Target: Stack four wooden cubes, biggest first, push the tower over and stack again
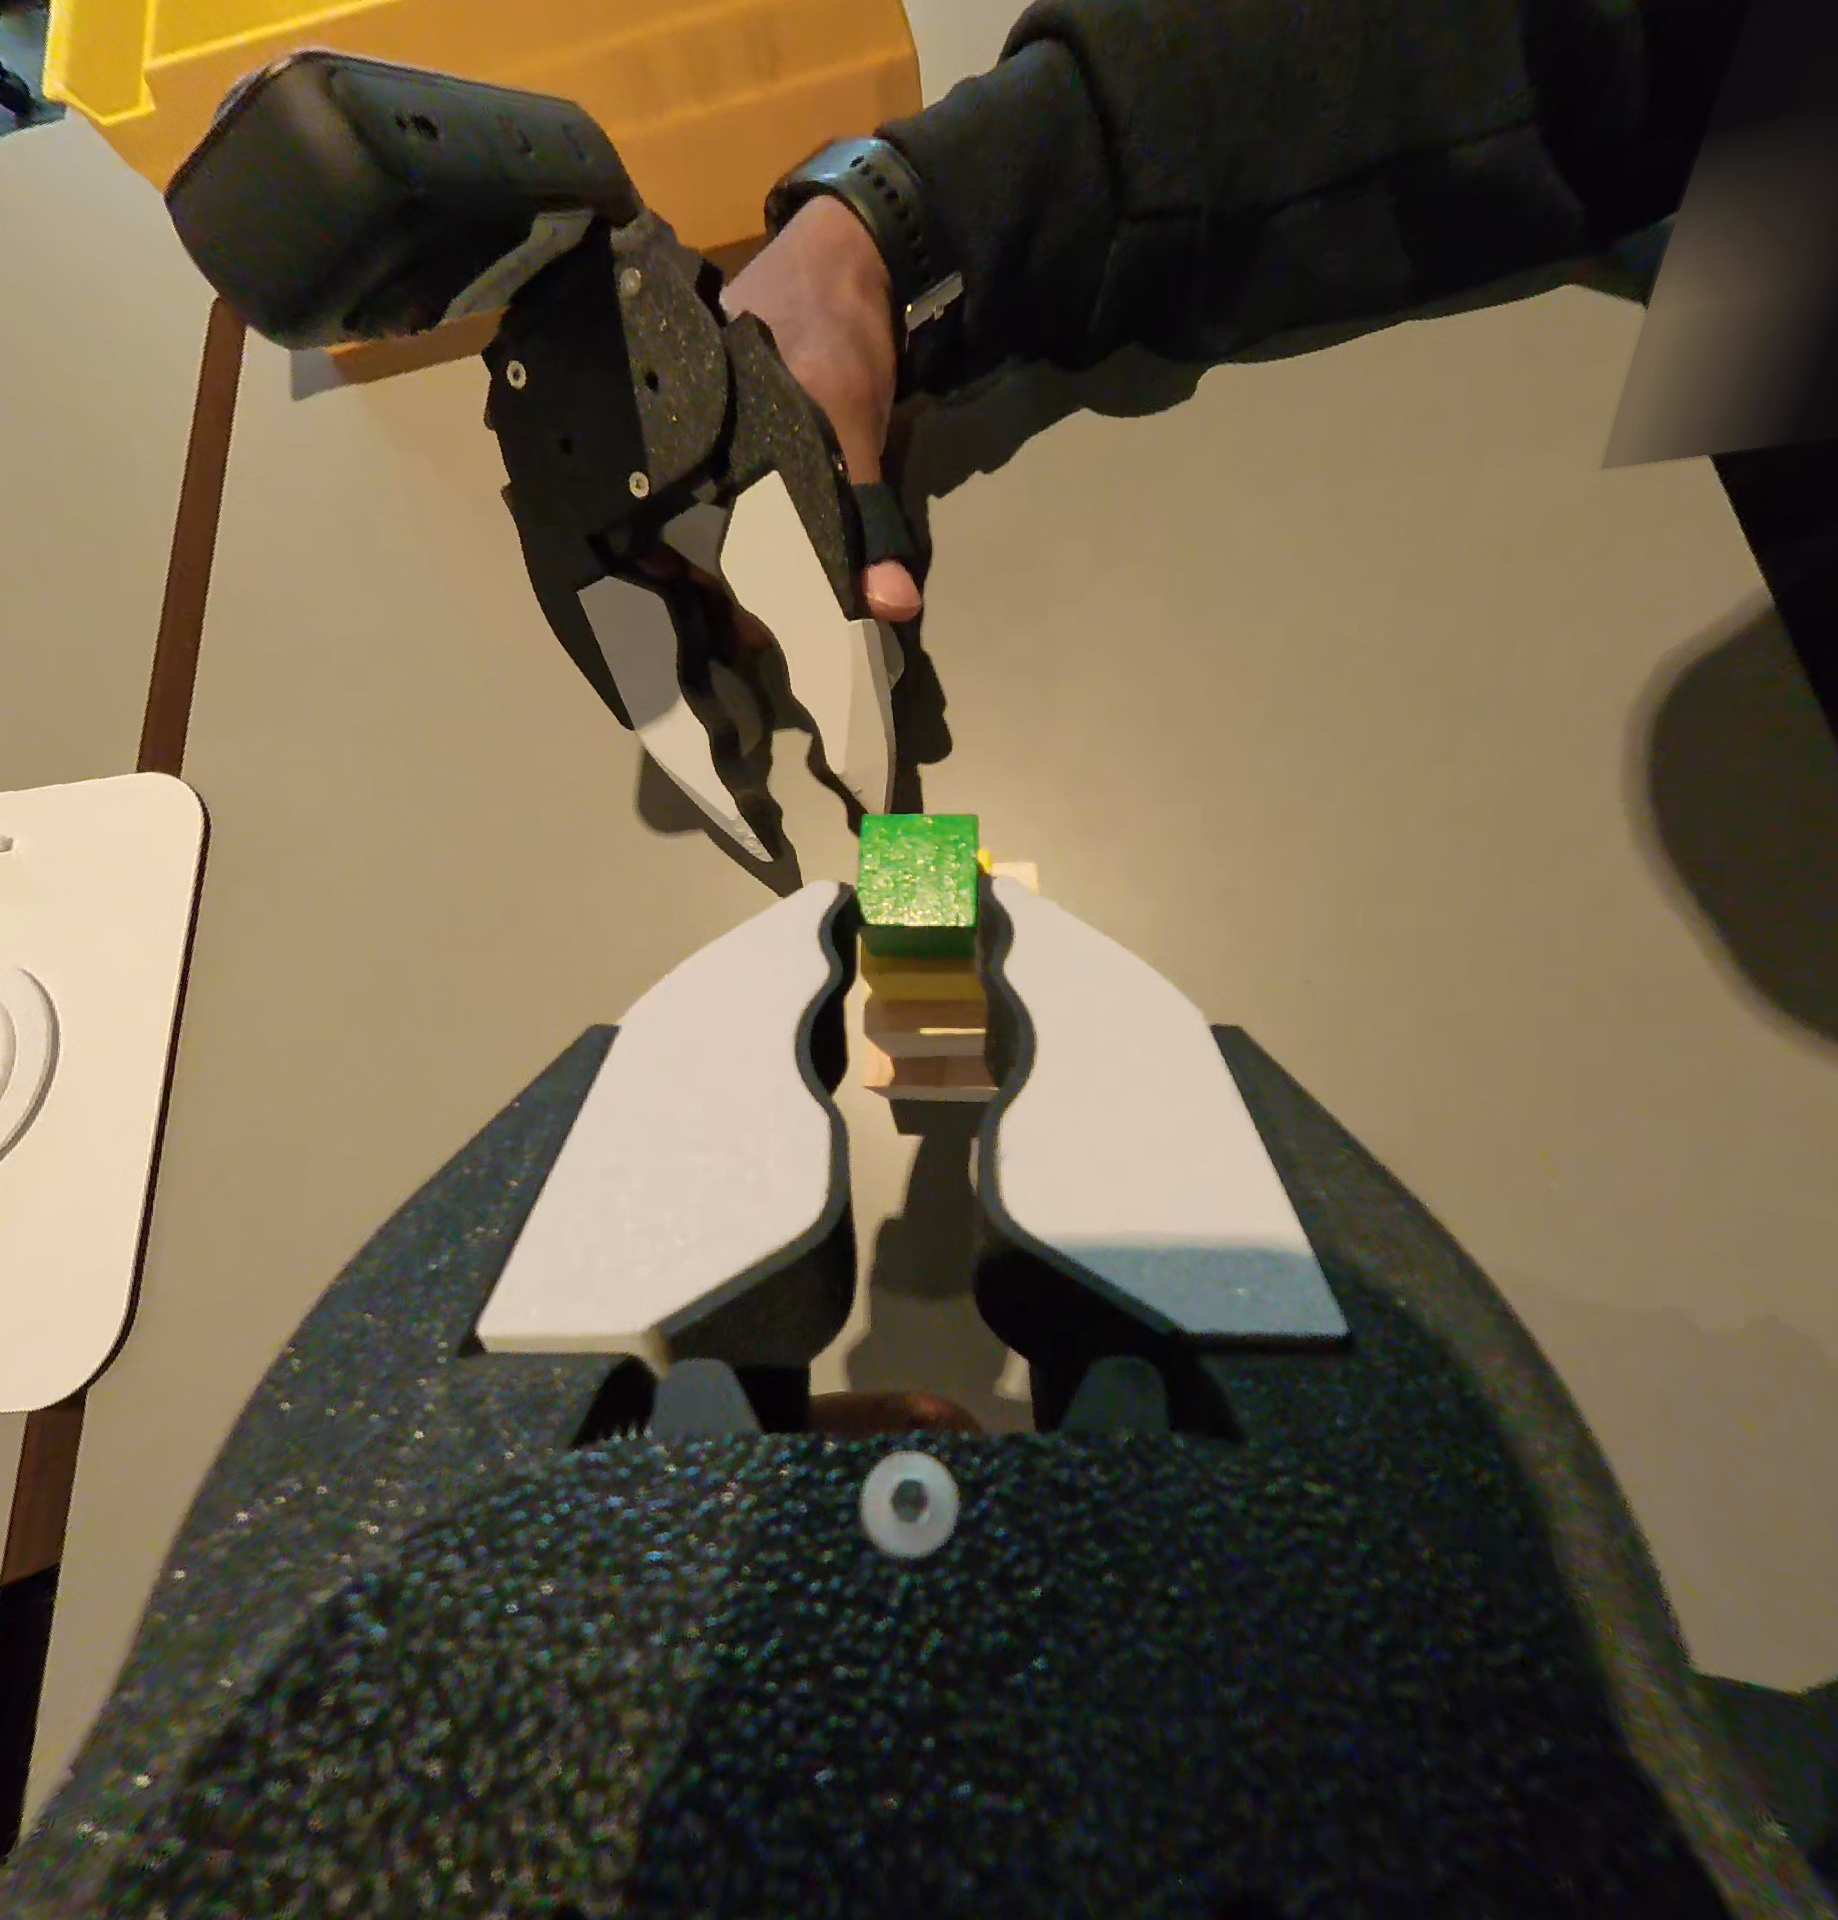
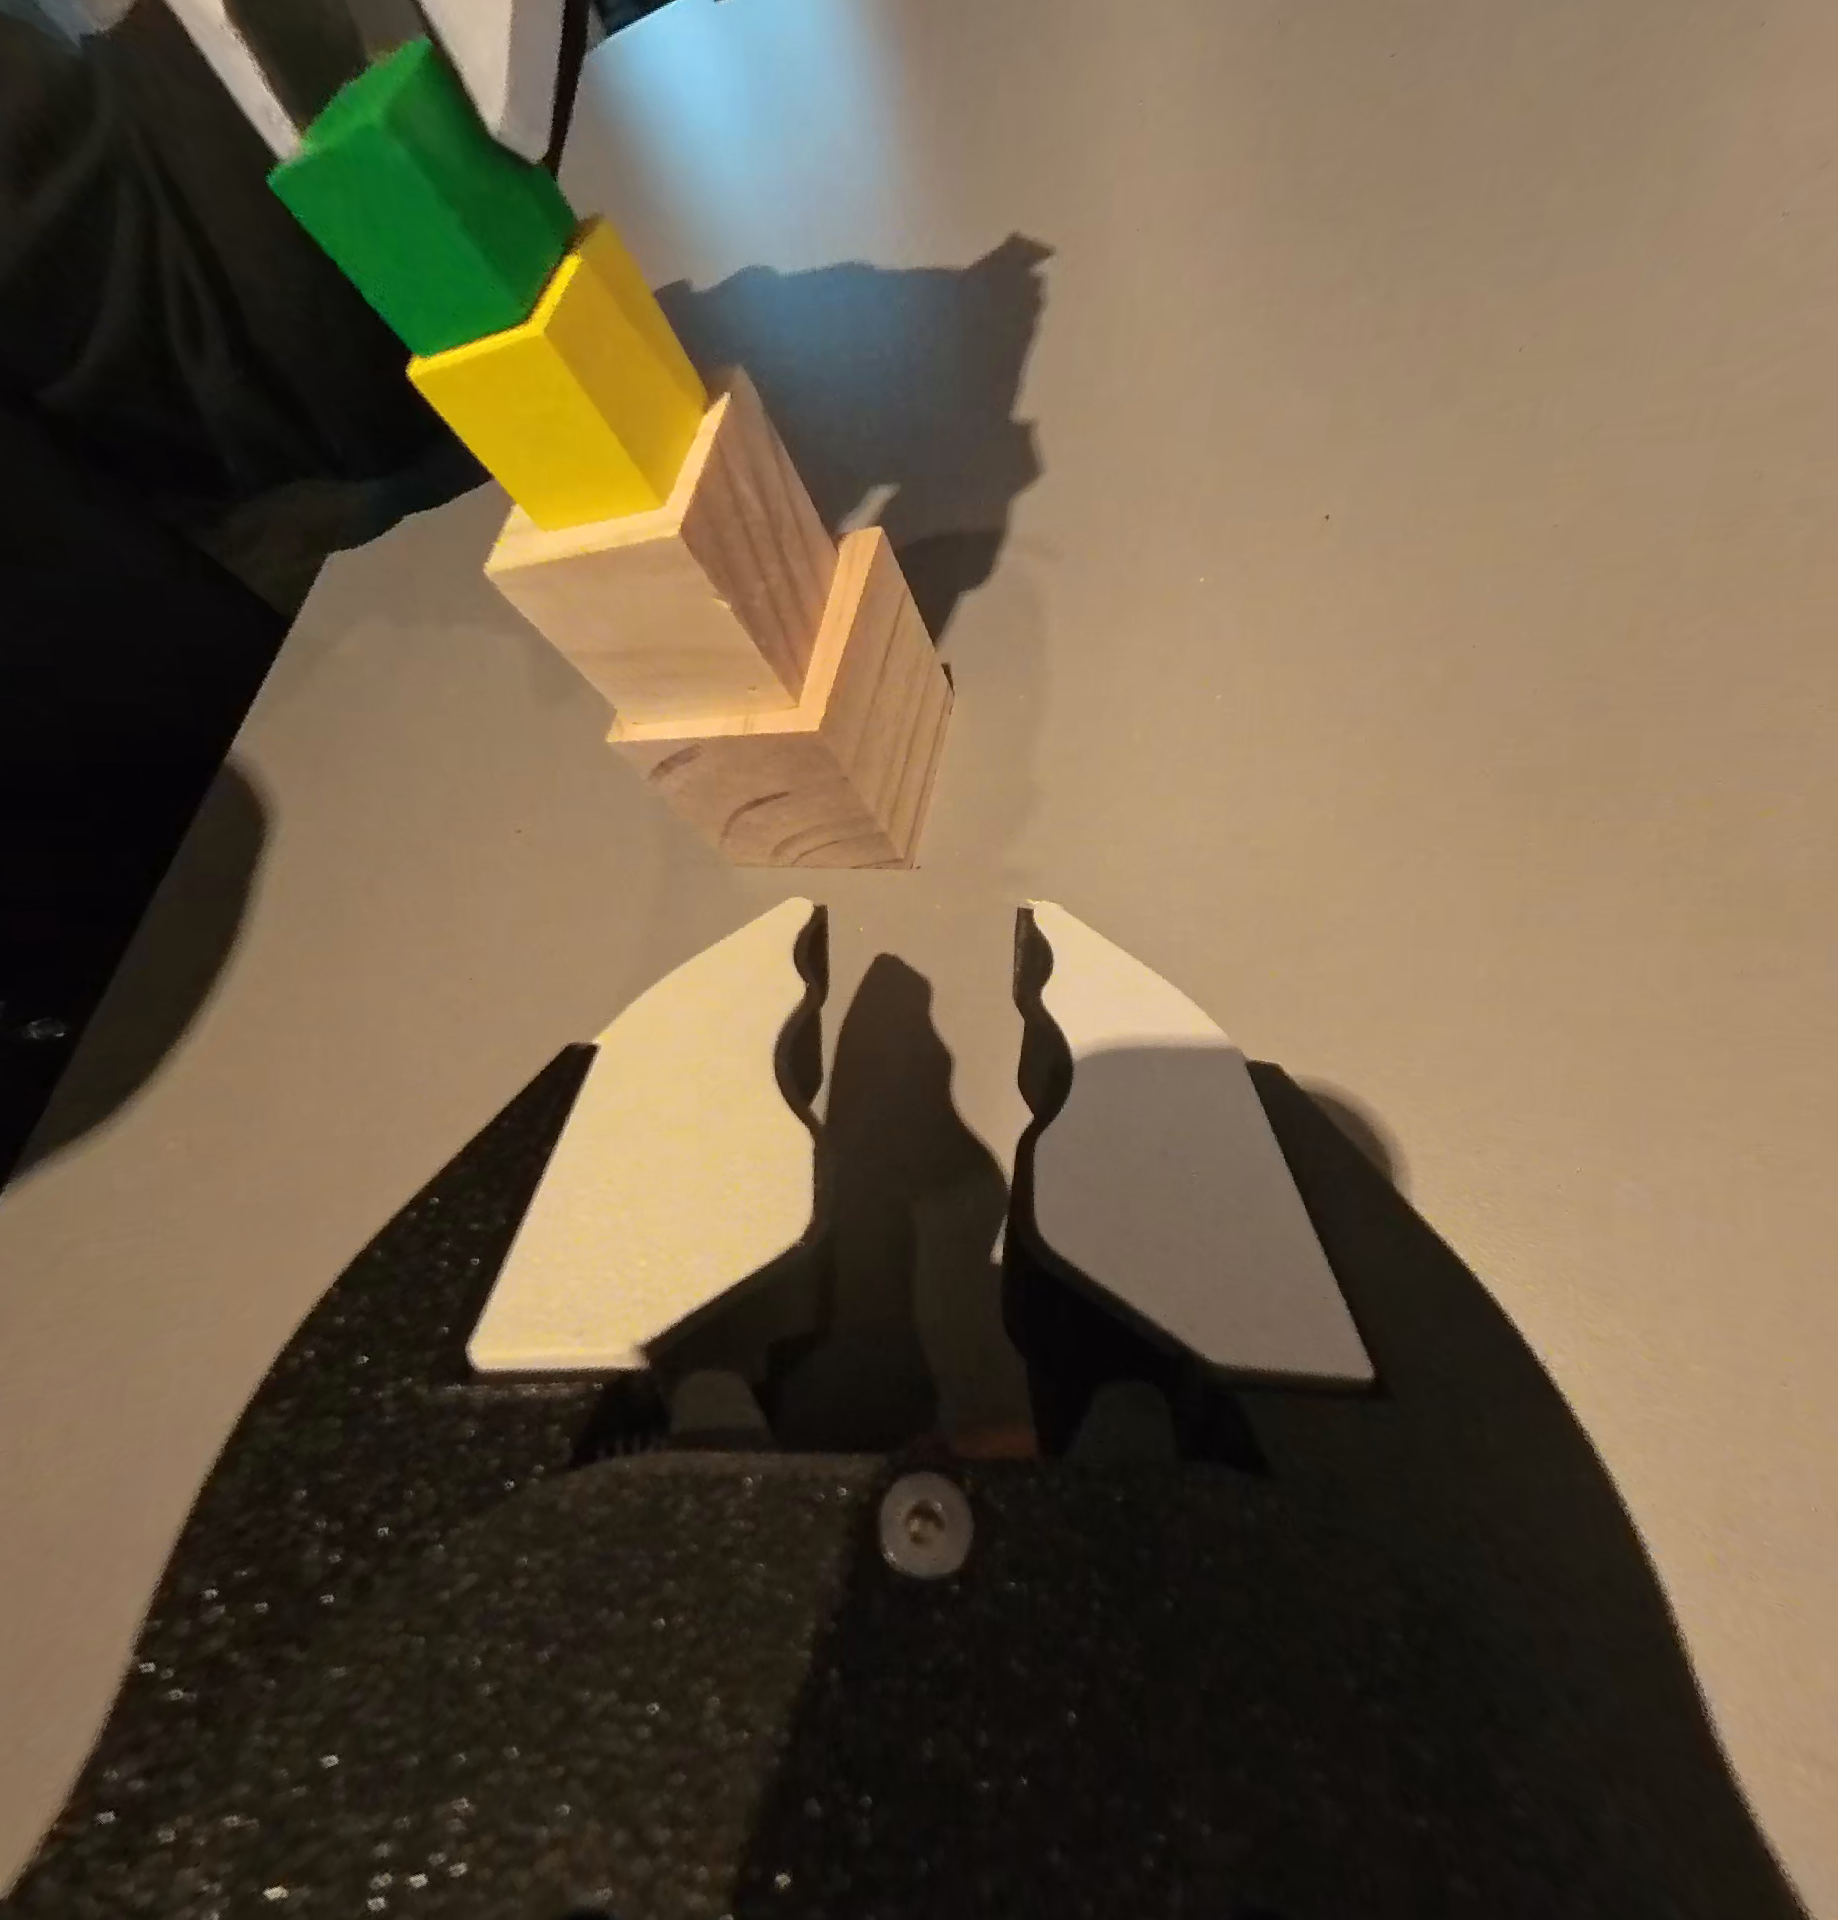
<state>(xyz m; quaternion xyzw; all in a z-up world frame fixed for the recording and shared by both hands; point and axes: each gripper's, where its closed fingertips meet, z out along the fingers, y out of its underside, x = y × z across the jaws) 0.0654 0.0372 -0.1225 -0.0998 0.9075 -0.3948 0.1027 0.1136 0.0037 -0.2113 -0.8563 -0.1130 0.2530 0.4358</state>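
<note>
A tower of four cubes stands on the grey table (image 2: 1414, 520): a large plain wooden cube (image 2: 821, 769) at the bottom, a smaller plain one (image 2: 666, 603), a yellow cube (image 2: 551, 416), and a green cube (image 2: 416, 197) on top. In the left wrist view I look down on the green cube (image 1: 917, 878) with the yellow cube (image 1: 920, 982) under it. My left gripper (image 1: 920, 904) has its fingertips on both sides of the green cube, which rests on the yellow one. My right gripper (image 2: 920, 914) is open and empty just in front of the tower's base; it also shows in the left wrist view (image 1: 816, 821).
A white moulded tray (image 1: 73, 1039) lies at the table's left edge, beside a brown table rim (image 1: 182, 582). A yellow bin (image 1: 582, 83) stands at the back. A person's black sleeve (image 1: 1258, 177) reaches in from the upper right. Tip to tip, the grippers are about 11 cm apart.
</note>
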